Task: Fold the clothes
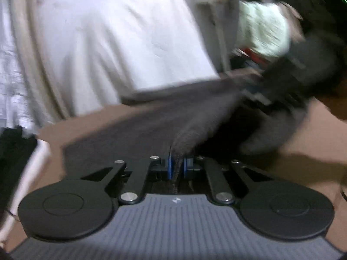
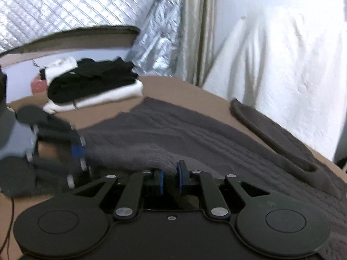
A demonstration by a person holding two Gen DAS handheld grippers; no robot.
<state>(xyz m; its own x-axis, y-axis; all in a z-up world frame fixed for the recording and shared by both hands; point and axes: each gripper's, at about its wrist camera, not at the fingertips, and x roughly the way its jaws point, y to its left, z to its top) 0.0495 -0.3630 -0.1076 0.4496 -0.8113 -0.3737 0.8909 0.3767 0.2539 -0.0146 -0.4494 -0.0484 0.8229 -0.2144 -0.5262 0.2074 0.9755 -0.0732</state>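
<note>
Dark grey garment (image 2: pixel 173 127): soft quilted knit with wavy stitched ribs, spread flat over a brown table (image 2: pixel 184 86), one thick rolled hem curving along the right edge.

Left gripper (image 1: pixel 176 166): black linkage arms, round disc hubs, ribbed grey body; blue pads pressed nearly together on a thin fold of the grey fabric.

Right gripper (image 2: pixel 170 177): same black build; blue pads closed narrowly on a bunched ridge of the same garment at its near edge.

Folded stack (image 2: pixel 93 86): black cloth layered on white, at the table's far left.

Backdrop: pale draped sheet (image 2: pixel 282 65), smooth, softly creased; silvery quilted foil (image 2: pixel 65 6).
</note>
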